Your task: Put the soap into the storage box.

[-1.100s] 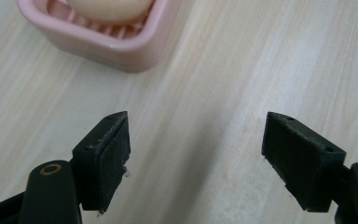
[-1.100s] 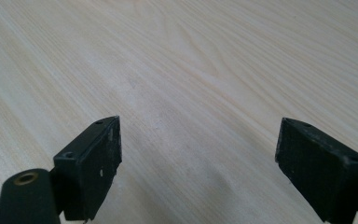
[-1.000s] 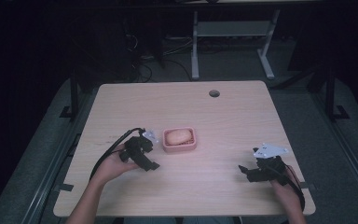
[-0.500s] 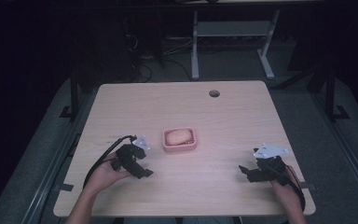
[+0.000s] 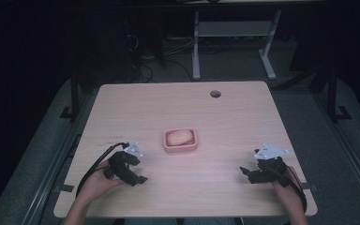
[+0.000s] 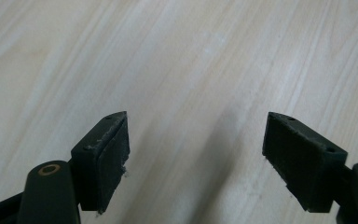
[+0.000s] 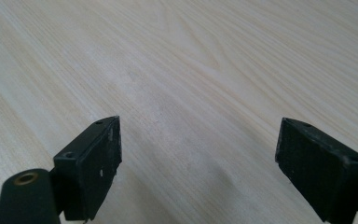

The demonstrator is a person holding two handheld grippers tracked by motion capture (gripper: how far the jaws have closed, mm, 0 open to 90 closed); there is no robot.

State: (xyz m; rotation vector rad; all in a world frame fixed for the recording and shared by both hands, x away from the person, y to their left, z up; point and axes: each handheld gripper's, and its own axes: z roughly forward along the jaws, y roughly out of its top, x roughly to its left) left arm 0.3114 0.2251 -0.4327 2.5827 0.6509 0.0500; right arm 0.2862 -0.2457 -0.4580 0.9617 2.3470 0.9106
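Resting low over the near left part of the table [image 5: 225, 112], the left gripper [image 5: 138, 177] sits in the person's left hand [image 5: 96, 180], its black cable looping back over the board toward the near edge and its grey three-cornered plate lying on top; in the left gripper view its jaws stand wide apart, with only bare wood between the flat, rectangular black pads [image 6: 114, 154], whose edges look slightly frayed and dusty. The right gripper [image 5: 246, 172], held in the right hand [image 5: 286, 185] near the table's right front corner, carries the same pale angular plate; in the right gripper view its jaws are likewise spread wide and hold nothing, the matte pads [image 7: 105, 149] blocky and squared, each fixed by small recessed screws, with a brass-ringed pivot showing at the lower left.

The tabletop is a light, smooth wood-grain laminate with rounded corners, long pale streaks running across it in both gripper views; a small round grommet hole [image 5: 215, 93] sits near its far edge. Around the middle of the board stands a pink soap dish [image 5: 167, 146], a shallow rounded rectangle with a thick rim; in it lies an oval, pale pinkish bar [image 5: 179, 137], smooth on top. The dish is well apart from both grippers, nearer the left one. Beyond the table the floor is dark, with a white metal frame [image 5: 234, 30] and loose cables behind.
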